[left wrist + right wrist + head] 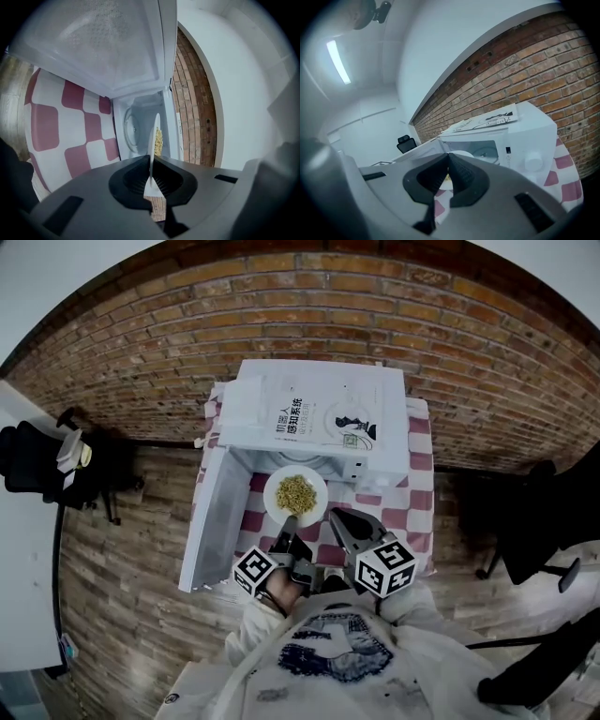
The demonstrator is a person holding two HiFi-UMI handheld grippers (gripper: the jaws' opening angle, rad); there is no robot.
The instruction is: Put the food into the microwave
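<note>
A white plate (295,493) of yellowish food hangs level in front of the open white microwave (375,442), just outside its cavity. My left gripper (291,521) is shut on the plate's near rim. In the left gripper view the plate (154,136) shows edge-on between the jaws of the left gripper (151,176), with the microwave cavity (136,126) and its glass turntable straight ahead. My right gripper (336,517) hovers beside the plate on the right, shut with nothing in it. In the right gripper view the fingertips of the right gripper (447,159) meet, and the plate (464,154) peeks out behind them.
The microwave door (214,521) swings out to the left, down to the table's near edge. A red-and-white checked cloth (419,470) covers the table. A printed sheet (323,413) lies on the microwave. Black chairs stand at left (37,460) and right (530,521). A brick wall stands behind.
</note>
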